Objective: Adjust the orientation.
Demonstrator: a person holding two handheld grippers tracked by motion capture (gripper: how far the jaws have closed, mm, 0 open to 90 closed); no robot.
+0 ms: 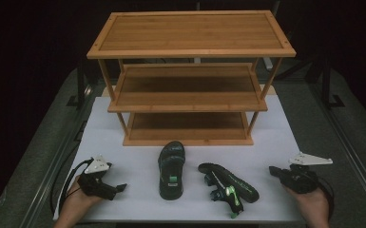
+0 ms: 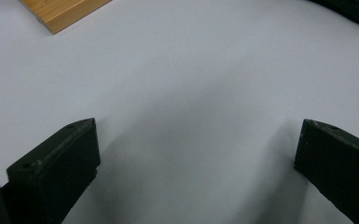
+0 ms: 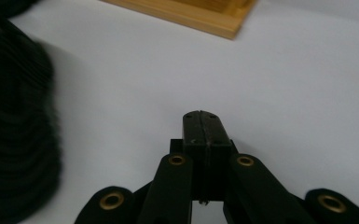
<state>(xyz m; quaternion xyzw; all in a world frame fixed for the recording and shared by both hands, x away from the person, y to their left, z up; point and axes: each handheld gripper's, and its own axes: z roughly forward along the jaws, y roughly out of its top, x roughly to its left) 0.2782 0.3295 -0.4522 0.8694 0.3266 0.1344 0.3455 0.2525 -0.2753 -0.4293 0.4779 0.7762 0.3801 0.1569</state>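
- The left gripper [image 1: 121, 188] rests low on the white table mat [image 1: 123, 142], jaws spread wide with nothing between them; in the left gripper view they frame bare mat.
- The right gripper [image 1: 272, 170] also sits on the mat, its jaws pressed together on nothing, as the right gripper view shows.
- Between the two grippers lie two black-and-green sandals. The upright sandal [image 1: 171, 168] lies just inward of the left gripper, sole down, its long axis running away from the person toward the rack.
- The tipped sandal [image 1: 228, 186] lies on its side, inward of the right gripper, its long axis slanting across the mat from the first sandal's side toward the person's right.
- Each hand looks about equally near its own sandal; the left, already spread, seems readier to grasp, while the right would have to spread first.
- The wooden shoe rack [image 1: 190, 42] stands beyond both sandals, well apart from the grippers, its three shelves bare.
- Nothing lies between either gripper and its nearest sandal; the sandals are near each other but not touching.
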